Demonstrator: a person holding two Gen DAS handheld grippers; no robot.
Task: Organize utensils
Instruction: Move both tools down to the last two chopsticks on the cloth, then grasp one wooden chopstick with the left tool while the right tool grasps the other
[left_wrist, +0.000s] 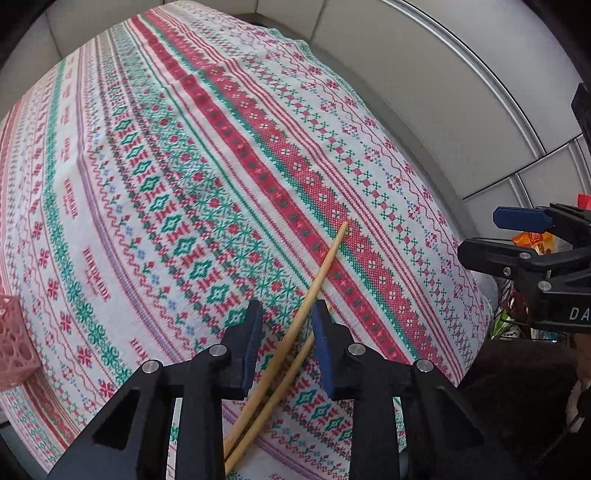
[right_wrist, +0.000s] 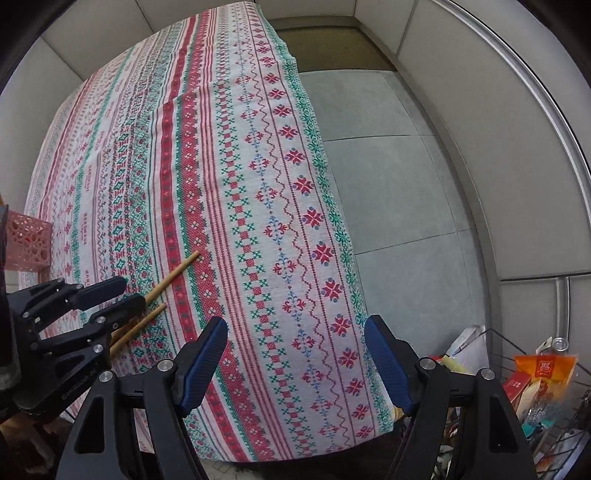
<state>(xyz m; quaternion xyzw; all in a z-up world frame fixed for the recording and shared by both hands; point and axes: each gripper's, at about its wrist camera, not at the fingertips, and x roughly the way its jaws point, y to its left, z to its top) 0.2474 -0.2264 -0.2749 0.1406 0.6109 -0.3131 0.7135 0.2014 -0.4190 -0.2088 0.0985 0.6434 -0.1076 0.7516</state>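
Two wooden chopsticks (left_wrist: 314, 291) lie on the patterned tablecloth (left_wrist: 155, 155), pointing away from me. My left gripper (left_wrist: 288, 314) is open, its fingers on either side of the chopsticks without closing on them. It also shows in the right wrist view (right_wrist: 123, 293), over the near ends of the chopsticks (right_wrist: 173, 273). My right gripper (right_wrist: 295, 332) is open and empty above the table's right edge. It appears at the right of the left wrist view (left_wrist: 491, 236). A pink perforated holder (right_wrist: 27, 240) stands at the table's left; it also shows in the left wrist view (left_wrist: 14, 343).
The tablecloth's right edge (right_wrist: 332, 206) drops to a grey tiled floor (right_wrist: 399, 177). A wire basket with packets (right_wrist: 535, 380) stands on the floor at the lower right. White wall panels (left_wrist: 424, 74) curve around behind.
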